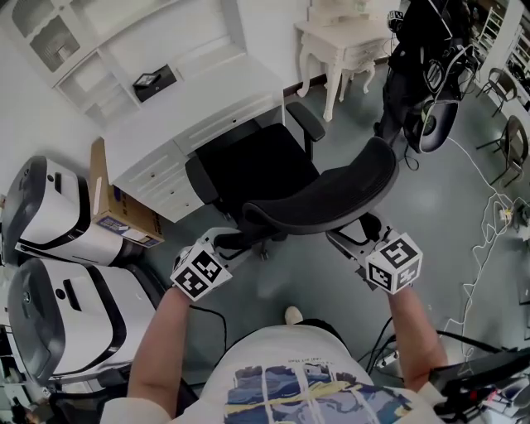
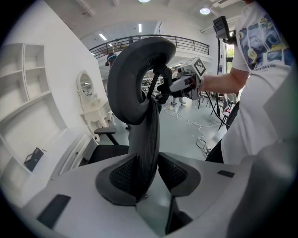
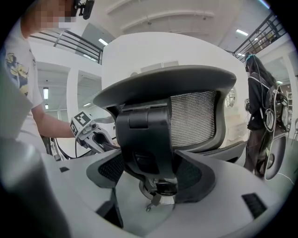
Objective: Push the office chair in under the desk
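Grey floor [image 1: 451,248], white desk [image 1: 190,108] — left tongs [image 2: 148,174] and right tongs [image 3: 156,174] both clench the backrest [image 1: 331,195] of the office chair [image 1: 257,170].

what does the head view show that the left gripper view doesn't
Only the head view: the cardboard box beside the desk, and the white machines at the left.
Only the left gripper view: the left gripper closed on the side edge of the backrest, the ceiling lights, and an upper-level railing.
Both: the office chair, the white desk, the right gripper and the person's patterned shirt.
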Demonstrator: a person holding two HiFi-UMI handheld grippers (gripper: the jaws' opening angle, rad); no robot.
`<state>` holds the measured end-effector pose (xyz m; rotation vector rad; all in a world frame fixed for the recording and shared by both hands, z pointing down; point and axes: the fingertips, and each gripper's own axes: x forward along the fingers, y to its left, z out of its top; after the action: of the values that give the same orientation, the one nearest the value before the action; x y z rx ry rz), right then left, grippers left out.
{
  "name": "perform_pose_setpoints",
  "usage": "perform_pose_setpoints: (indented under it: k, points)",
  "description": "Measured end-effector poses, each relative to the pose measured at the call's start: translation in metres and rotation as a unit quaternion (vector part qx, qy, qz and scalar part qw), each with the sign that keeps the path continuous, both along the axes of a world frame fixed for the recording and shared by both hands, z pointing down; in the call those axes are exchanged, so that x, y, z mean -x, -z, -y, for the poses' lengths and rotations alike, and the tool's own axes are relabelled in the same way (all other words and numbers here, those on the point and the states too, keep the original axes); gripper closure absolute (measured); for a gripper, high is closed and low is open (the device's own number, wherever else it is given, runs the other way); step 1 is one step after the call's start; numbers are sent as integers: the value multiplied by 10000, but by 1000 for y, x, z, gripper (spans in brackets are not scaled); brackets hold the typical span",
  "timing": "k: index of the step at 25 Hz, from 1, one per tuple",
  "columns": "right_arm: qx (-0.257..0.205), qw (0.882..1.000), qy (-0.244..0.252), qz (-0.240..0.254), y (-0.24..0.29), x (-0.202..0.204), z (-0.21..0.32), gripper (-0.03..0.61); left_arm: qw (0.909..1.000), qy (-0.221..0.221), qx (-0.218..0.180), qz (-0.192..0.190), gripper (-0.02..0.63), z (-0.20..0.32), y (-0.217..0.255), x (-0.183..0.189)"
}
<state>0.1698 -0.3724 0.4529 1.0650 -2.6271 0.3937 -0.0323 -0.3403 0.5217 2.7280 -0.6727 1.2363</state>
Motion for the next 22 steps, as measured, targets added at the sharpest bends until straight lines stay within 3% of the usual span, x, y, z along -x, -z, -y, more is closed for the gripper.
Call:
perform_pose_setpoints:
  k: [22]
  points:
    - [-24,10000,39,38,-1,20,50,244,9997,239,-4,-11,453,50,-1,19]
